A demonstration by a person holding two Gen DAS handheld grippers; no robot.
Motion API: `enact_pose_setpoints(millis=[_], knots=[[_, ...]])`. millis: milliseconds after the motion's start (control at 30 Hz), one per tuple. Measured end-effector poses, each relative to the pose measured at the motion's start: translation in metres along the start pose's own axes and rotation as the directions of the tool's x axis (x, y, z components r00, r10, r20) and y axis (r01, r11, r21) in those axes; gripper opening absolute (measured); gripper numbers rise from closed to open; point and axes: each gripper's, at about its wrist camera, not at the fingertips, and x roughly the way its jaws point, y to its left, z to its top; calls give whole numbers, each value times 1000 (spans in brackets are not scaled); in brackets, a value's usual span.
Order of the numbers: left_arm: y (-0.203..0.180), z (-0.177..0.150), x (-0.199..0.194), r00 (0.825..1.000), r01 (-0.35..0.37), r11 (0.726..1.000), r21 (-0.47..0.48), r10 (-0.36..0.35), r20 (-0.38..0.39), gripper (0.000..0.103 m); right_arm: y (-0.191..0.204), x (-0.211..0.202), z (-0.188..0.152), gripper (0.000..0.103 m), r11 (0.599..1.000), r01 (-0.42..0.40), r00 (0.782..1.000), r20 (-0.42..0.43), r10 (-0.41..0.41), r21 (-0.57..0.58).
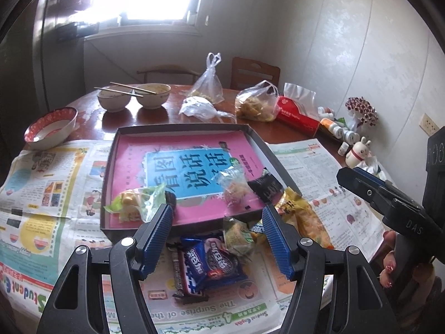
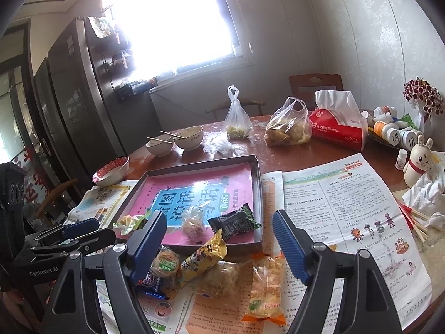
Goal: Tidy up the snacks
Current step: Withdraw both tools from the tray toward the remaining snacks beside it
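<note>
On the newspaper-covered table (image 2: 347,194), one tray (image 2: 257,194), three snacks inside.

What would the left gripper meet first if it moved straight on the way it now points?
Probably the blue cookie packet lying on the newspaper between the open left gripper fingers, before the tray; depth is uncertain.

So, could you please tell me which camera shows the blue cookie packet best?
The left wrist view: the blue cookie packet lies fully visible between that gripper's fingers. In the right wrist view only a corner of it shows, behind a finger.
</note>
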Motion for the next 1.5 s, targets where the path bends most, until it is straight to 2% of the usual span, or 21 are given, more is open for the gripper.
enact_pose_setpoints(millis=[833, 1233, 1500], knots=[[-22, -18, 40, 992, 28, 998, 59, -21, -120, 69, -17, 0, -22, 78, 999, 38, 998, -55, -37, 20], [-25, -26, 63, 983, 44, 997, 71, -31, -182, 69, -26, 21, -40, 78, 998, 58, 989, -137, -54, 26], [-23, -24, 72, 979, 56, 996, 67, -41, -200, 59, -31, 38, -55, 78, 996, 84, 976, -203, -80, 15]])
